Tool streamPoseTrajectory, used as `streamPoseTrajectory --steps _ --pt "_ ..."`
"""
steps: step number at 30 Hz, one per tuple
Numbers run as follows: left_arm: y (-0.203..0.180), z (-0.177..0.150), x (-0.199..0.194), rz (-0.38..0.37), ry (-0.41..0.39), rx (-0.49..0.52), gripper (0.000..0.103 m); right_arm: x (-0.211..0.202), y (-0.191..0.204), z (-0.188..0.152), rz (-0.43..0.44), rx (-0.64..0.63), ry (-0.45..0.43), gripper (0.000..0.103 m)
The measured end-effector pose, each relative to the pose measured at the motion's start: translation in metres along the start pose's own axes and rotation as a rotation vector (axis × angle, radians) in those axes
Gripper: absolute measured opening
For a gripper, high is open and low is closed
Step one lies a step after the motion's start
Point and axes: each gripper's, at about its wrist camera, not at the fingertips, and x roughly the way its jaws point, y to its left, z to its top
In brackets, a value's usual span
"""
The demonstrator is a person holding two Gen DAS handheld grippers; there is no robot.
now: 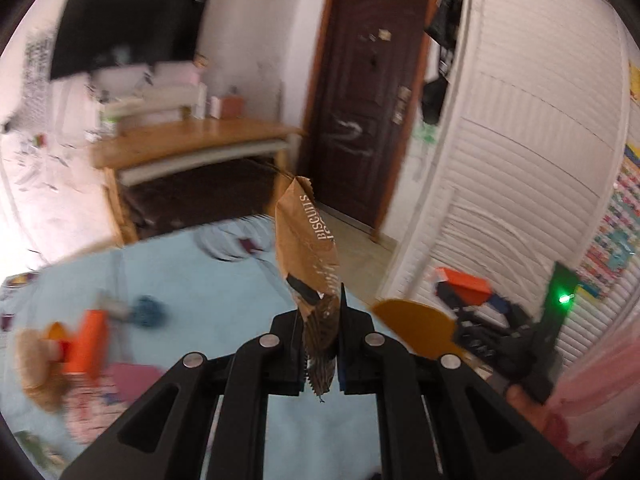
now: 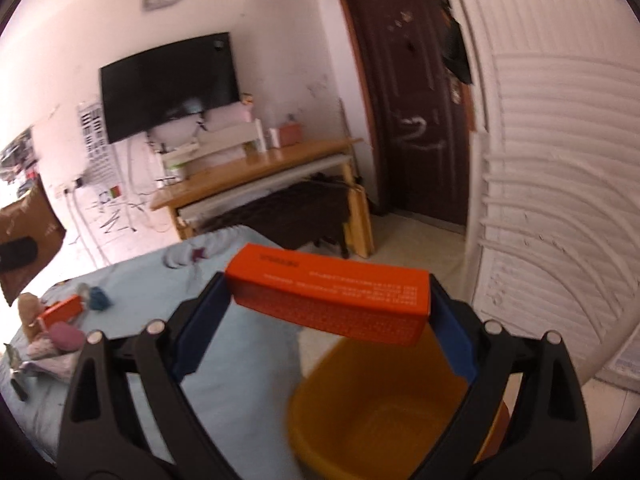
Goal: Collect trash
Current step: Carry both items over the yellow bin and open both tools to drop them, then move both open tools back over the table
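My left gripper point(image 1: 320, 320) is shut on a brown biscuit wrapper point(image 1: 306, 236), which stands up between the fingers above the light blue bed point(image 1: 192, 280). My right gripper point(image 2: 328, 304) is shut on a long orange box point(image 2: 328, 292), held crosswise above a yellow tub point(image 2: 384, 424) beside the bed. The tub's rim point(image 1: 416, 328) shows just right of the left gripper, with the right gripper and its orange box point(image 1: 464, 284) beyond. The wrapper also shows at the left edge of the right wrist view point(image 2: 28, 236).
On the bed lie another orange box point(image 1: 86, 340), a teal ball point(image 1: 146, 310), a plush toy point(image 1: 34, 364) and pink cloth point(image 1: 132, 376). A wooden desk point(image 2: 260, 168), a wall TV point(image 2: 168, 84), a dark door point(image 2: 416, 100) and a white slatted wardrobe point(image 2: 552, 200) stand beyond.
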Motion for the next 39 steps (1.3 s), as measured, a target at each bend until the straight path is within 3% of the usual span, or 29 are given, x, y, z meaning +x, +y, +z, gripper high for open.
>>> streamPoseTrajectory --steps 8,11,23,24,26,27,28,39 --pt "-0.049 0.003 0.088 -0.111 0.166 -0.009 0.006 0.034 -0.041 -0.020 -0.034 0.069 0.106 0.092" --pt "-0.063 -0.002 0.119 -0.132 0.227 -0.012 0.006 0.046 -0.052 -0.028 -0.032 0.102 0.152 0.097" --pt "-0.097 -0.017 0.175 -0.178 0.354 0.013 0.007 0.033 -0.099 -0.025 -0.095 0.239 0.097 0.097" --pt "-0.100 -0.018 0.176 -0.187 0.362 0.021 0.012 0.031 -0.100 -0.024 -0.102 0.243 0.087 0.097" --pt "-0.102 -0.018 0.180 -0.205 0.376 0.027 0.047 0.028 -0.101 -0.023 -0.110 0.243 0.076 0.097" --pt "-0.102 -0.017 0.181 -0.221 0.385 0.024 0.088 0.028 -0.103 -0.022 -0.109 0.246 0.075 0.097" --pt "-0.100 -0.017 0.181 -0.200 0.370 0.017 0.095 0.029 -0.104 -0.022 -0.103 0.255 0.069 0.097" --pt "-0.069 -0.013 0.152 -0.106 0.302 -0.068 0.096 0.015 -0.094 -0.013 -0.088 0.244 0.031 0.097"
